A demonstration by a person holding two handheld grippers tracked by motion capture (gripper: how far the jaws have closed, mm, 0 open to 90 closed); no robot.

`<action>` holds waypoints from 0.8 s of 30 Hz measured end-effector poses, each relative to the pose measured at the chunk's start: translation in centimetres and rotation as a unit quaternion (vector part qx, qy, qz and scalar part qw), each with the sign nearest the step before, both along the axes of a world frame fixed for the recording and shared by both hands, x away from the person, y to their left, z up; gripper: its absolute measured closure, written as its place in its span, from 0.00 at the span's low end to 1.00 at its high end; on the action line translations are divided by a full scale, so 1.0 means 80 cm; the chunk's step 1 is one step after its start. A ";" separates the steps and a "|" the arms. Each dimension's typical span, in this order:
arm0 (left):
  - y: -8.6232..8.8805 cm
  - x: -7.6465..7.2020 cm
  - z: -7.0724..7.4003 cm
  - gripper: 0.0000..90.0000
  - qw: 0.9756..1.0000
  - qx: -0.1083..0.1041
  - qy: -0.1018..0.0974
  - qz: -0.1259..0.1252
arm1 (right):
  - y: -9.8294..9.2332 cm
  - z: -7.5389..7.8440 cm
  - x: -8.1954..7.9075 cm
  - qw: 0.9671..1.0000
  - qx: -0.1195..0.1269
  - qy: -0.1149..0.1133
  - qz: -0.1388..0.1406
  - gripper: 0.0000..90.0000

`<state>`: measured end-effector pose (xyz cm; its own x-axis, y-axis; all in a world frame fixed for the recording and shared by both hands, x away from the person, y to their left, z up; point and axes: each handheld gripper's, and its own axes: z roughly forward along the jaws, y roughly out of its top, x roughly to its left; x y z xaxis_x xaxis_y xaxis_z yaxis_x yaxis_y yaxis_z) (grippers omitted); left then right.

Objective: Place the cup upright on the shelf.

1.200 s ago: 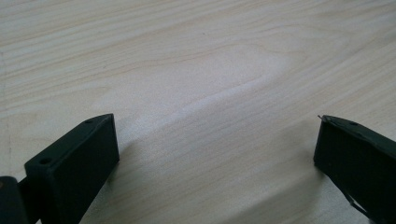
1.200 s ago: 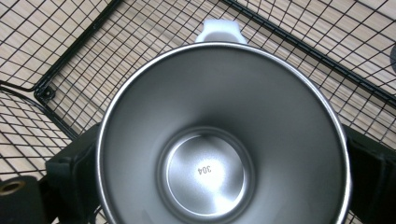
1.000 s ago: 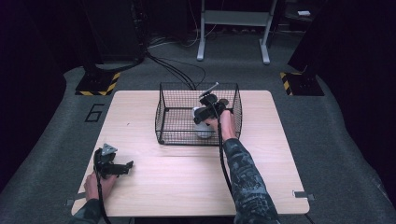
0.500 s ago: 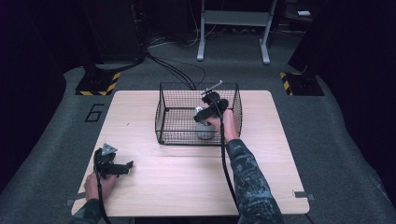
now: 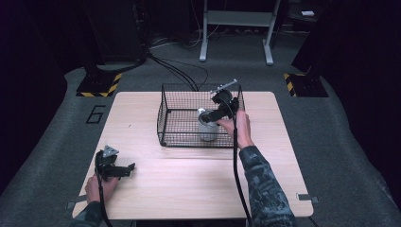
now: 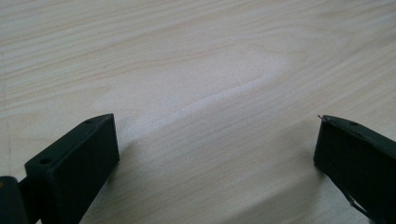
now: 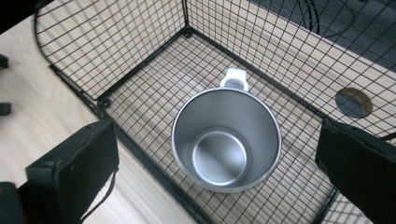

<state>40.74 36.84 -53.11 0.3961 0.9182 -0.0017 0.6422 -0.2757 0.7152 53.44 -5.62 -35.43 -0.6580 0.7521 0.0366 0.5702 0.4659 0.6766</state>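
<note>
A black wire basket [image 5: 184,138] stands on the far middle of the wooden table [image 5: 189,189]. Upright inside it is a steel mug [image 5: 207,128], near the front wall. My right gripper [image 5: 209,116] hovers over the basket, just above the mug, and is open. In the right gripper view the mug [image 7: 226,140] is empty and its white handle [image 7: 235,77] points away; it lies below and between the two wide-apart fingers [image 7: 74,172], untouched. My left gripper [image 5: 128,169] rests at the front left of the table, open, with only bare wood [image 6: 187,56] between its jaws.
The basket's mesh walls [image 7: 140,65] rise around the mug on all sides. A round hole [image 7: 353,102] in the tabletop lies beyond the basket's far wall. Cables trail from both grippers, and dark floor surrounds the table.
The right hand and gripper have shifted only slightly above the basket. The mug stays where it was, and the left gripper has not moved.
</note>
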 end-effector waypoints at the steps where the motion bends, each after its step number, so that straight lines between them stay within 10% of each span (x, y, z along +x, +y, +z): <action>1: 0.000 0.000 0.000 0.00 1.000 0.000 0.000 0.000 | -0.003 0.003 -0.006 1.000 0.001 -0.002 0.000 0.00; 24: 0.000 0.000 0.000 0.00 1.000 0.001 -0.001 -0.001 | -0.085 0.002 -0.117 0.998 0.010 -0.054 -0.013 0.00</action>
<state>40.74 36.86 -53.10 0.3974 0.9177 0.0004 0.6403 -0.2776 0.7162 44.07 -12.39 -35.23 -0.6392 0.7688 -0.0174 0.5056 0.4372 0.7438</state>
